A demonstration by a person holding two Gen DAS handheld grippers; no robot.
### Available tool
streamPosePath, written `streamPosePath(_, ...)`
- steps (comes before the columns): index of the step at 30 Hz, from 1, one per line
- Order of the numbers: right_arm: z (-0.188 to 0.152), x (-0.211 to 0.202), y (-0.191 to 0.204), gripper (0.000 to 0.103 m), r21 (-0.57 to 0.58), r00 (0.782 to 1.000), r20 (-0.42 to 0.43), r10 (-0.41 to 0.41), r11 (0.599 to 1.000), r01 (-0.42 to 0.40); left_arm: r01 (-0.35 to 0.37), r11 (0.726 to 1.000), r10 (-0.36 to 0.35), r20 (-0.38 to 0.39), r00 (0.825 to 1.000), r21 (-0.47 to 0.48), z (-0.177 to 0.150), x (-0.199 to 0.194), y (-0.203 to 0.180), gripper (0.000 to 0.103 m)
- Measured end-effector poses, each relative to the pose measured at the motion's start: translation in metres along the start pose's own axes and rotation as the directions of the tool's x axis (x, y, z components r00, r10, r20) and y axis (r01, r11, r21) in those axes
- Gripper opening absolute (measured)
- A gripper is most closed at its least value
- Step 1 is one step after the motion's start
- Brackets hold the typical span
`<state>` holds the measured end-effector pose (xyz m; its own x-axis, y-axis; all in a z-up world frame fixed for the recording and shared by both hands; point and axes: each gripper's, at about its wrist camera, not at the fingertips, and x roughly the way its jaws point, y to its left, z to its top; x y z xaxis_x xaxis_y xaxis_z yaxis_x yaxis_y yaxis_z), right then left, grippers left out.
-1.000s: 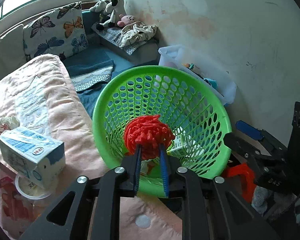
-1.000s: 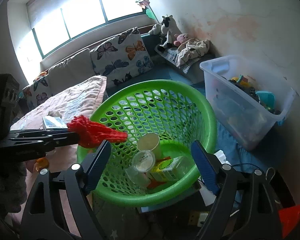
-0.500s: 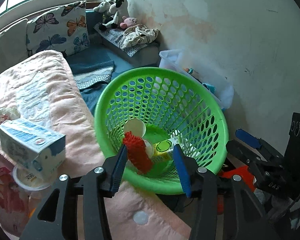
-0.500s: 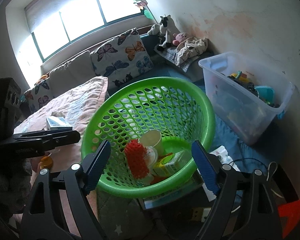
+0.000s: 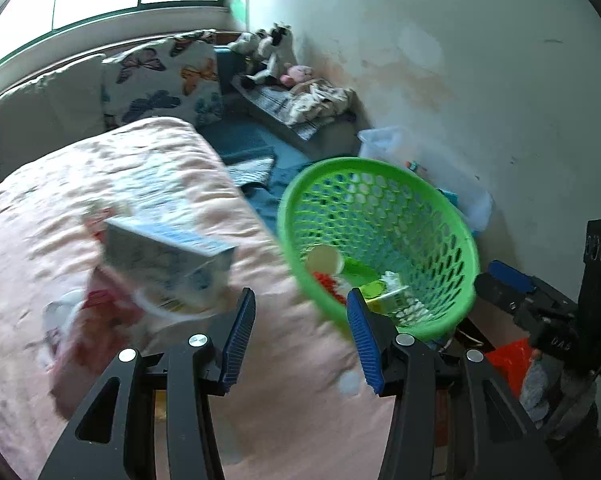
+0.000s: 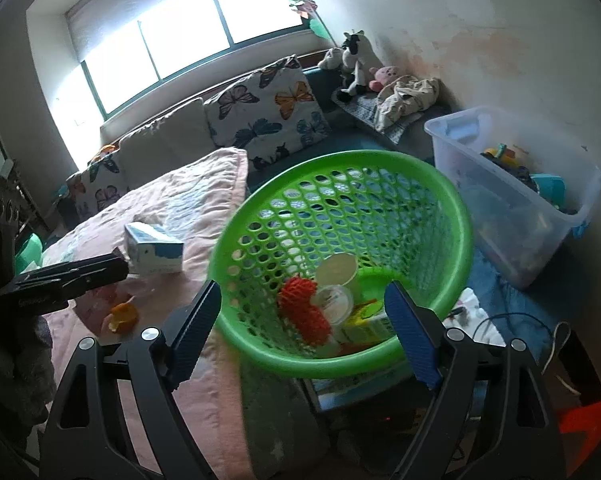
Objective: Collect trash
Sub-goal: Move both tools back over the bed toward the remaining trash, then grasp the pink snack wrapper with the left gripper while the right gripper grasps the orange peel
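Basket (image 6: 456, 216), green, mesh, tilted toward cameras, beside pink blanket (image 5: 100, 176) edge. Inside at bottom: red foam net (image 6: 304, 308), paper cup (image 6: 336, 268), clear lid (image 6: 332, 300), yellow-green carton (image 6: 364, 320). Same contents seen in left view: net (image 5: 326, 280) partly hidden by rim, cup (image 5: 324, 260), carton (image 5: 384, 294).

Left gripper (image 5: 300, 332) released, jaws spread wide, nothing between, over blanket edge just beside basket (image 5: 464, 240) rim. Left view motion-blurred.

Right gripper (image 6: 304, 328) released, jaws spread wide, nothing held, near basket front rim; basket seen between its fingers, contact unclear.

Milk box (image 5: 168, 268) on blanket, blue-white, left of basket, resting on red wrapper (image 5: 96, 312) and a round white lid, blurred. Box (image 6: 154, 248) also in right view, with orange peel (image 6: 122, 316) near it on blanket.

Clear bin (image 6: 540, 224) with toys right of basket, by wall. Butterfly cushion (image 6: 268, 116) and plush toys (image 6: 354, 64) behind, under window.
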<state>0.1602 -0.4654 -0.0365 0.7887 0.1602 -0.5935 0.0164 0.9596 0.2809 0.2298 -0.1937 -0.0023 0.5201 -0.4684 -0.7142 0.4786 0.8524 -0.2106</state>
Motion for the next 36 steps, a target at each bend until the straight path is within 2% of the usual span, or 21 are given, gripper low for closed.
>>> streamPosePath(6, -0.001, 0.004, 0.020, 0.084, -0.019, 1.000, -0.010, 0.027, 0.999, -0.028, -0.077, 0.995, 0.080, 0.048, 0.996, -0.063, -0.018, -0.031, 0.041, 0.046)
streamPosePath(10, -0.002, 0.006, 0.034, 0.084, -0.039, 0.999, -0.016, 0.045, 0.998, -0.045, -0.144, 0.982, 0.153, 0.074, 0.985, -0.120, -0.031, -0.049, 0.074, 0.046)
streamPosePath(15, -0.004, 0.010, 0.052, 0.084, -0.059, 0.997, -0.027, 0.070, 0.996, -0.072, -0.191, 0.964, 0.205, 0.061, 0.977, -0.183, -0.047, -0.057, 0.108, 0.046)
streamPosePath(23, -0.010, 0.018, 0.079, 0.084, -0.089, 0.993, -0.056, 0.105, 0.990, -0.110, -0.219, 0.949, 0.230, 0.022, 0.973, -0.227, -0.062, -0.046, 0.137, 0.046)
streamPosePath(29, -0.013, 0.024, 0.094, 0.084, -0.102, 0.990, -0.077, 0.121, 0.986, -0.129, -0.209, 0.955, 0.218, 0.018, 0.976, -0.210, -0.064, -0.035, 0.137, 0.046)
streamPosePath(31, -0.014, 0.026, 0.098, 0.084, -0.105, 0.988, -0.084, 0.126, 0.985, -0.135, -0.196, 0.958, 0.205, 0.023, 0.978, -0.210, -0.064, -0.034, 0.137, 0.038)
streamPosePath(33, -0.016, 0.029, 0.103, 0.084, -0.111, 0.987, -0.092, 0.132, 0.984, -0.142, -0.185, 0.961, 0.195, 0.028, 0.980, -0.205, -0.065, -0.034, 0.136, 0.025)
streamPosePath(36, -0.019, 0.033, 0.111, 0.084, -0.119, 0.984, -0.109, 0.143, 0.981, -0.155, -0.174, 0.963, 0.186, 0.037, 0.982, -0.205, -0.067, -0.035, 0.136, 0.015)
